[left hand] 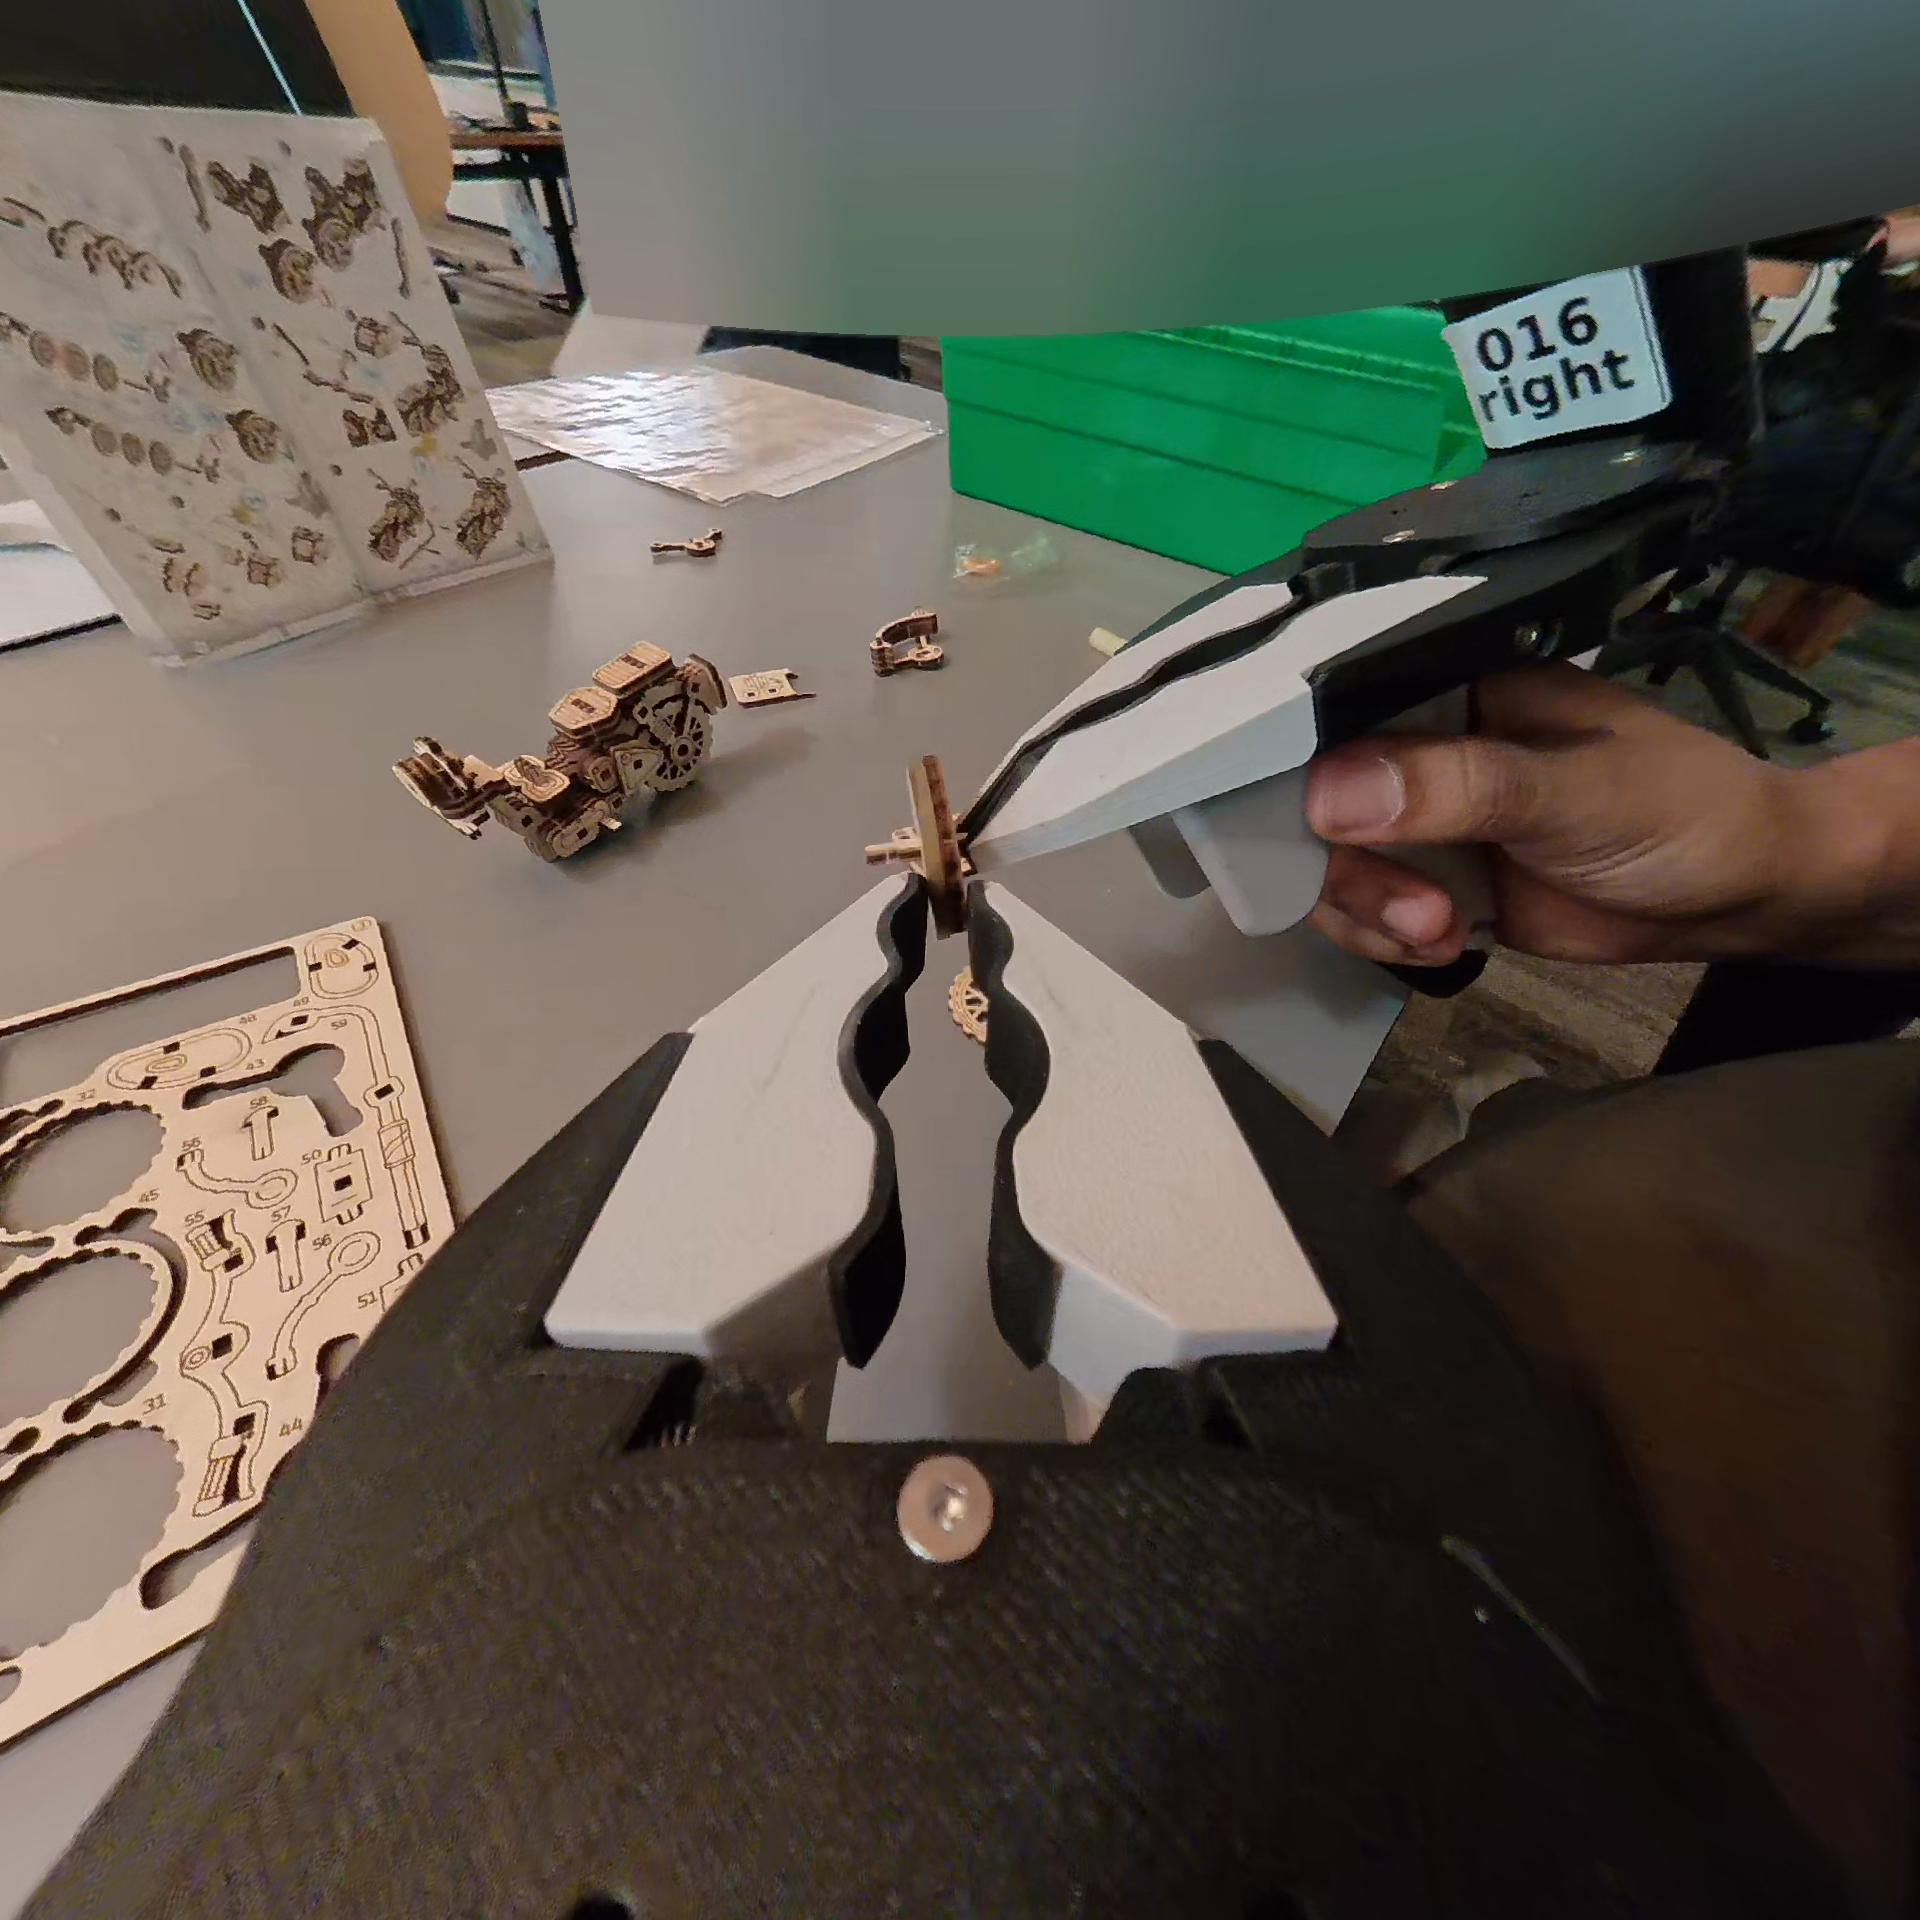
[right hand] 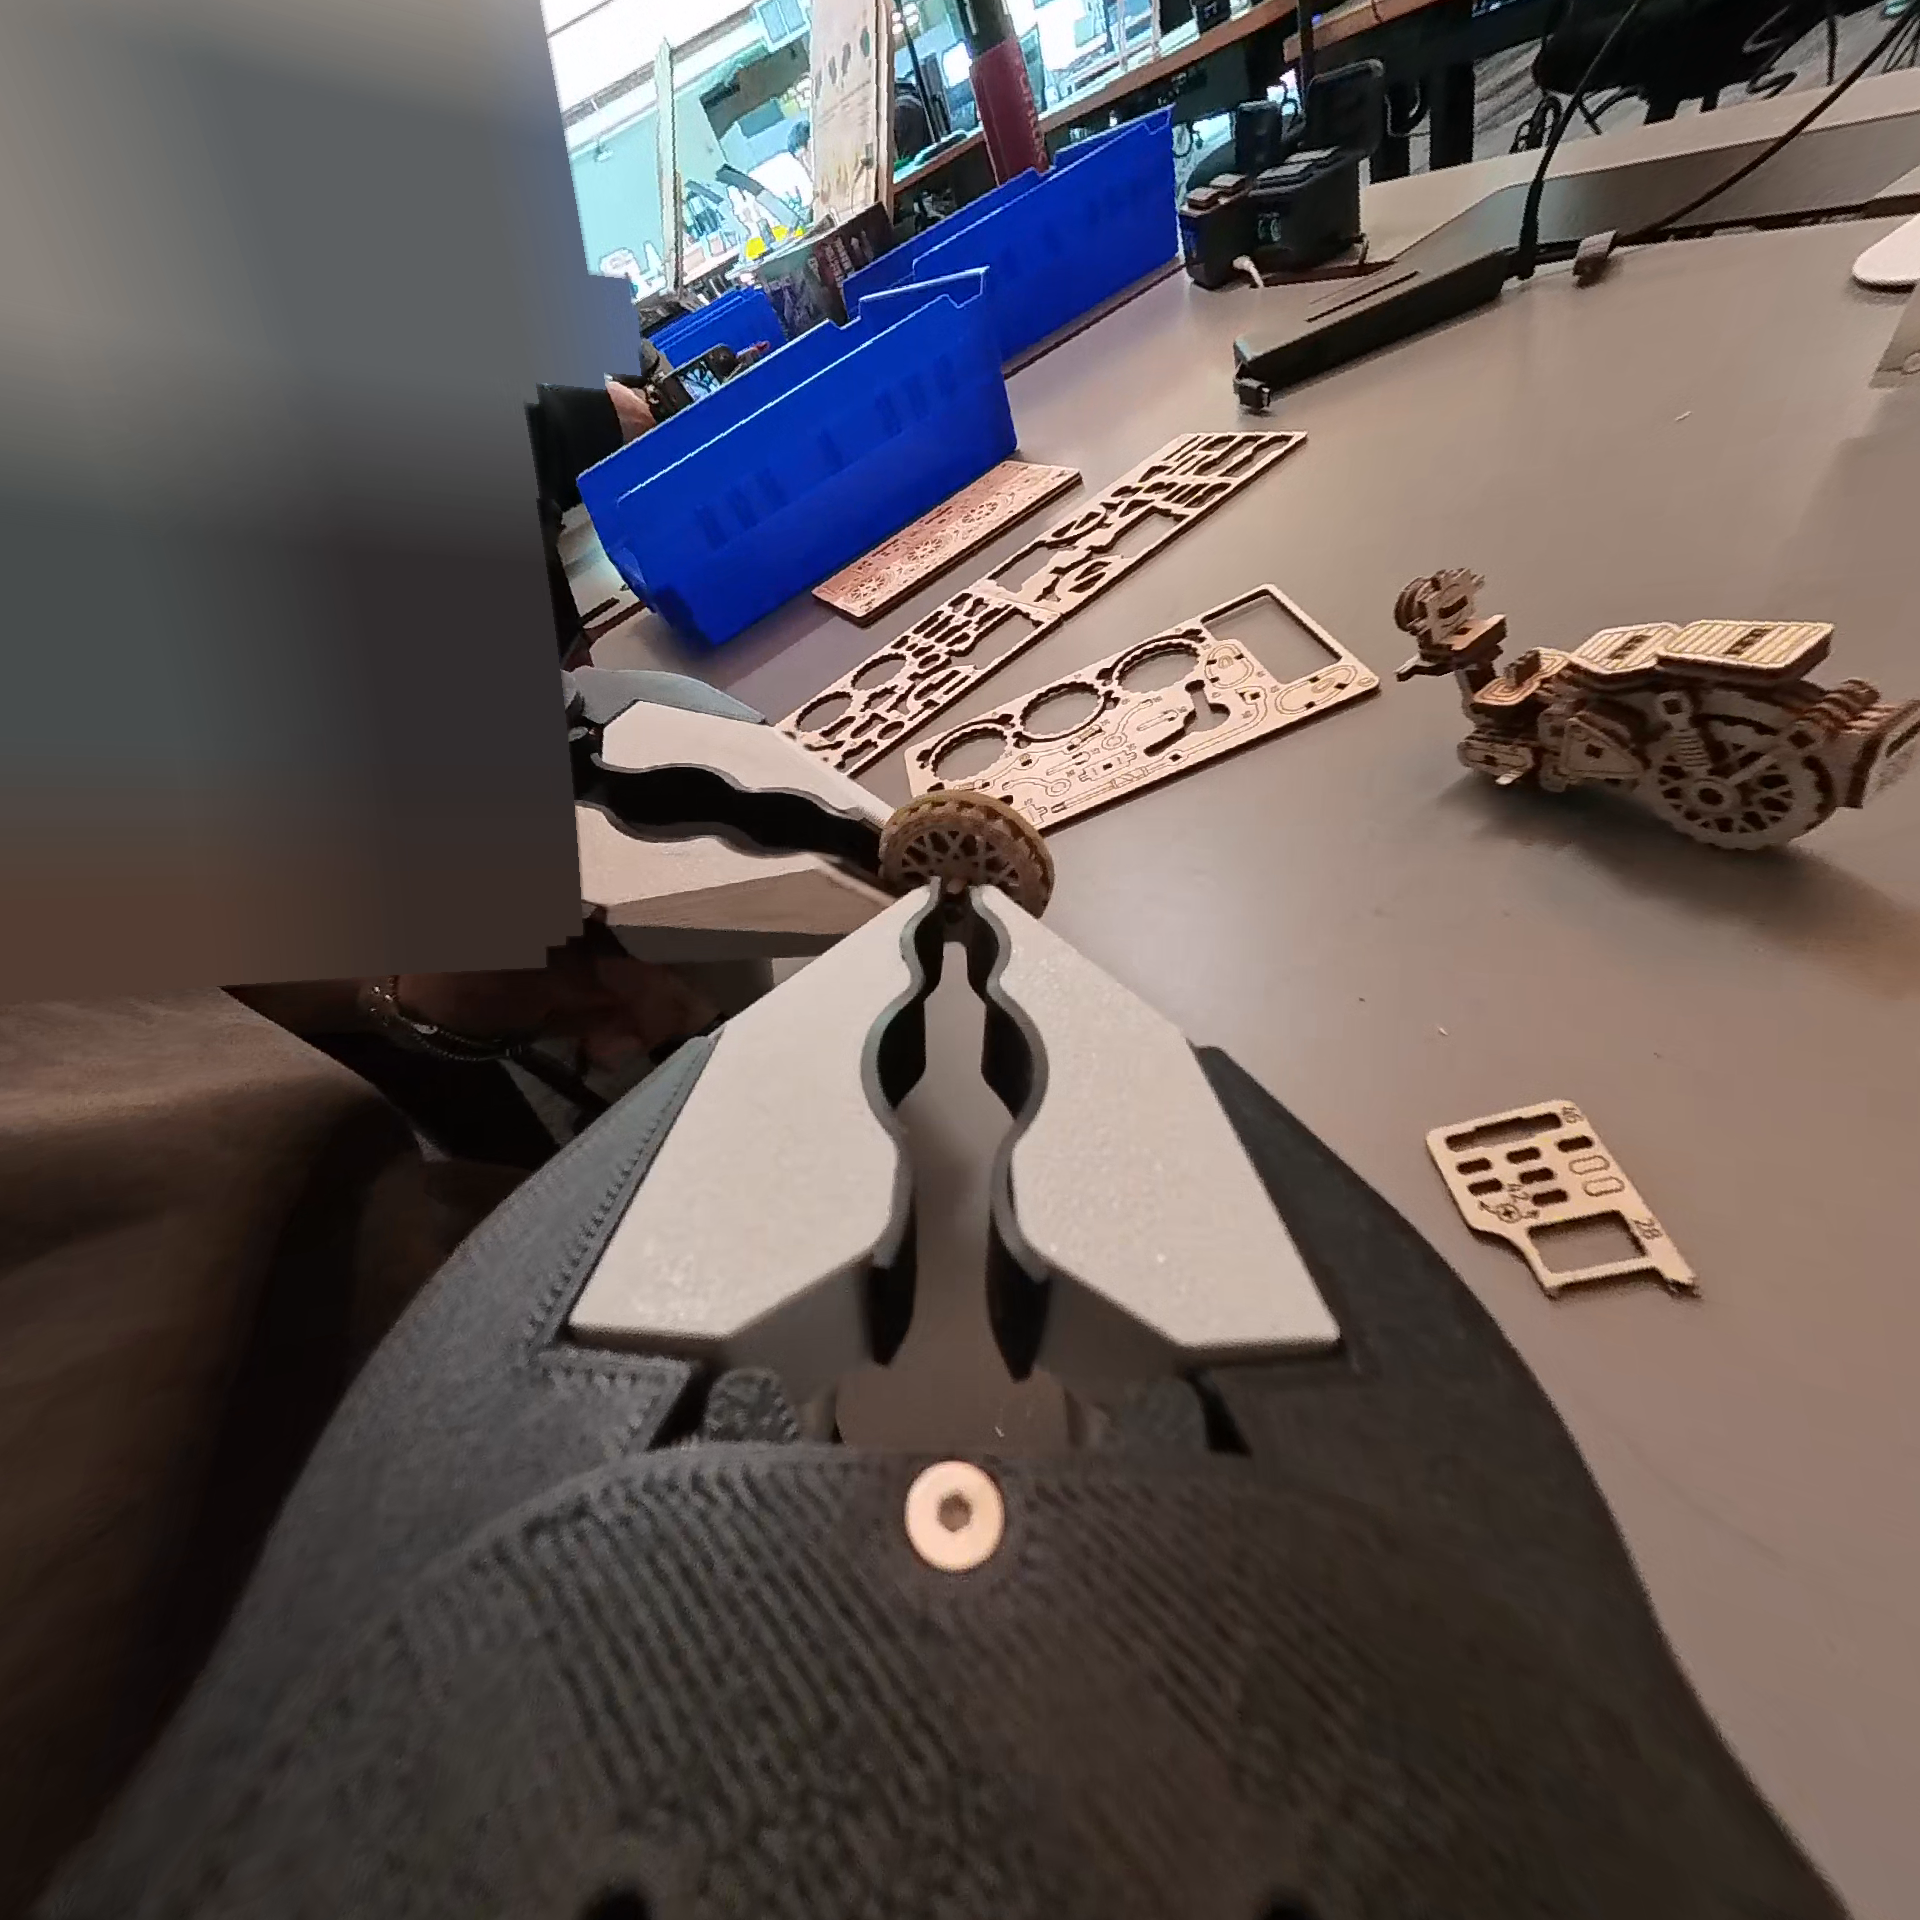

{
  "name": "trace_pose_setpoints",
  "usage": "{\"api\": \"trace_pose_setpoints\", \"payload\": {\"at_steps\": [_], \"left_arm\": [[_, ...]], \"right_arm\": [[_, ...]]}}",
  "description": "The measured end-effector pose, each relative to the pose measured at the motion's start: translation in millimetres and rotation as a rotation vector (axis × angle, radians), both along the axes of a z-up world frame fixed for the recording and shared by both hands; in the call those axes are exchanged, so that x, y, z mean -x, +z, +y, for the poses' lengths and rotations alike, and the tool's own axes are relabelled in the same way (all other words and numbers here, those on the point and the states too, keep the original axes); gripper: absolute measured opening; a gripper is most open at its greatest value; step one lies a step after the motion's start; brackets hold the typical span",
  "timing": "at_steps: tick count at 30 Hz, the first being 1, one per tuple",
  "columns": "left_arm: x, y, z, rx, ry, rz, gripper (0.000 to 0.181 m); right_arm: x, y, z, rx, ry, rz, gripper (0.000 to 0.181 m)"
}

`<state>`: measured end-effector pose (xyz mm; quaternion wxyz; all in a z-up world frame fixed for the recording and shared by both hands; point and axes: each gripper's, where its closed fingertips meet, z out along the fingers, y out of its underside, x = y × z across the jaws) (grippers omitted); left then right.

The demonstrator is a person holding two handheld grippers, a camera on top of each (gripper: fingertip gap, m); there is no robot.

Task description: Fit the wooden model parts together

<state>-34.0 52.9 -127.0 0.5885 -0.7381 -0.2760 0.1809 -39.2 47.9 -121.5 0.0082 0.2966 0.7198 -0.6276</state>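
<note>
The small wooden wheel (left hand: 932, 844) hung above the tabletop (left hand: 260, 790), caught between both sets of tongs. The left tongs (left hand: 940, 894) pinched its lower rim edge-on, while the right tongs (right hand: 951, 902), coming in from the side, were closed on the little peg (left hand: 891, 850) at its hub.

The wheel looked thin, light and stiff, with fine cut-out spokes (likely to snap if squeezed across the face), so the rim and hub seemed the safer places to hold.

Beyond the left tongs and to their right sat a green bin (left hand: 1174, 436); its contents were hidden. Past the right tongs on their left stood blue bins (right hand: 810, 499), insides likewise unseen. The part-built motorcycle (right hand: 1662, 727) lay well off to the right tongs' right.
</note>
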Motion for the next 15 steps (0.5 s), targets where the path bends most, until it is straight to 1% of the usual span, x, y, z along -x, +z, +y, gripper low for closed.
{"api": "trace_pose_setpoints", "payload": {"at_steps": [2,5,8,12,15], "left_arm": [[-2,0,2,-0.011,-0.017,-0.015,0.007],[-3,0,2,-0.025,-0.032,-0.038,0.021],[-2,-5,1,-0.01,-0.034,-0.058,0.027],[0,-23,5,0.064,-0.031,-0.129,0.03],[2,-40,11,0.165,-0.023,-0.192,0.036]], "right_arm": [[1,0,2,0.003,0.002,-0.004,0.001],[3,3,8,0.02,-0.004,-0.01,0.001],[14,8,25,0.039,-0.047,0.0,0.0],[27,20,56,0.06,-0.101,0.029,0.0],[31,24,69,0.041,-0.118,0.061,0.001]]}}
